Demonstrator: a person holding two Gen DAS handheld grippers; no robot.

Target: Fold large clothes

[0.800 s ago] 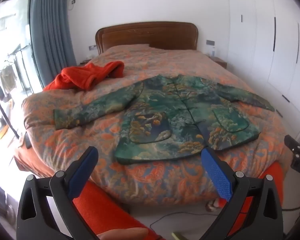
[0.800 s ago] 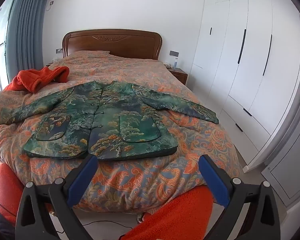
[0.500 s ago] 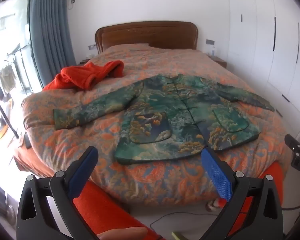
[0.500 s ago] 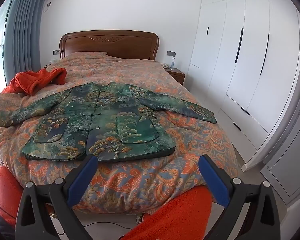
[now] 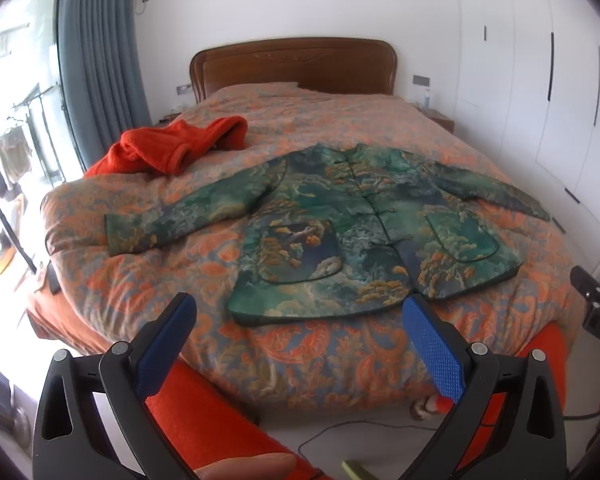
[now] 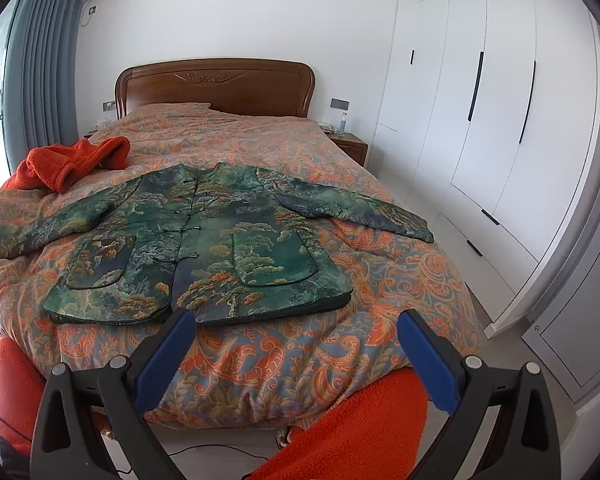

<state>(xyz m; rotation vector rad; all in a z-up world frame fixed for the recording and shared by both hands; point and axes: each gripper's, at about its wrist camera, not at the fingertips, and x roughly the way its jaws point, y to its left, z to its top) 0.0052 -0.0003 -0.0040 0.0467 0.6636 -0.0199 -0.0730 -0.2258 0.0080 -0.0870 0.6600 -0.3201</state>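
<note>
Holding our left gripper [image 5: 300, 316] and right gripper [image 6: 296, 330] wide open and empty, we face the green jacket [image 6: 204, 240] spread flat on the bed [image 6: 400, 280]

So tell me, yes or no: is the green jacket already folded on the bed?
No, the green jacket lies flat and buttoned on the bed with both sleeves spread out to the sides.

A home bedroom: a quilted bed [image 6: 380, 280] with wooden headboard [image 6: 216, 88], white wardrobes [image 6: 480, 120], curtains [image 5: 100, 60].
</note>
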